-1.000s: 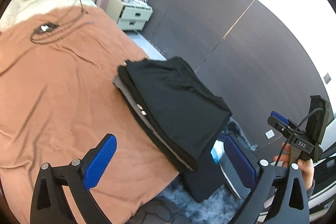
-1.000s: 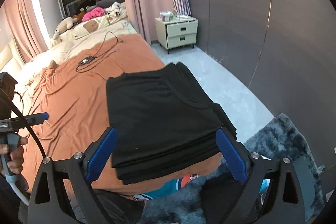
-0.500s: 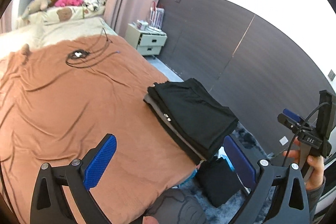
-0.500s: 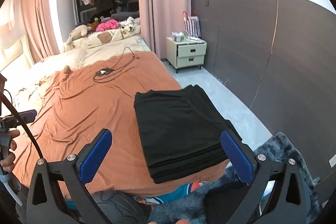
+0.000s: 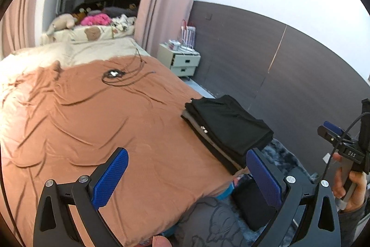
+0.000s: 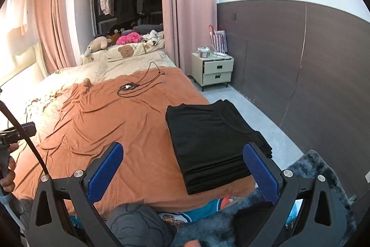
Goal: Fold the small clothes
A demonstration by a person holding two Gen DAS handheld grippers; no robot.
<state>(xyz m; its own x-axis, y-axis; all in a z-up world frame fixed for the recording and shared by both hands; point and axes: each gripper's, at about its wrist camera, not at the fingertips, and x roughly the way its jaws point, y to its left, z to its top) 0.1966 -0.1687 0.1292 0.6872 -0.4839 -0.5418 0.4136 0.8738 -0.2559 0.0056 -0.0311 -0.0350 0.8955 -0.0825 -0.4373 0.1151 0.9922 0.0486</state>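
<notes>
Folded stack of dark clothes [image 6: 212,140]: located on the orange bedsheet [image 6: 115,122], at the bed's right-hand edge near the foot corner, with the near end reaching the edge of the mattress. Top layer black; a grey layer [image 5: 203,133] visible in the side of the stack in the left wrist view.

Right tongs [image 6: 182,168]: spread wide, nothing held. Stack lies straight ahead and slightly right of centre; right blue pad [image 6: 259,175] overlaps the stack's near right corner in the picture, contact not determinable. Left pad [image 6: 105,174] over bare sheet, apart from the stack.

Left tongs [image 5: 185,177]: spread wide, nothing held. Stack lies ahead and to the right, beyond the right pad [image 5: 263,177]; bare sheet between the pads.

Long axis of stack: runs away from the tongs, roughly parallel to the bed's right edge. Short near edge faces the right tongs almost squarely.

Nearer unit: right tongs, judged from both views. Left tongs offset toward the middle of the bed.

Judgement: stack appears fully folded; no unfolded garment seen on the bedsheet. Black cable [image 6: 138,85] lies well apart, toward the head of the bed. Dark bag or garment on the floor rug [image 5: 252,203] below the bed corner; nature not determinable. Probable next reach: downward and right, toward that floor area, best served by the right tongs.
</notes>
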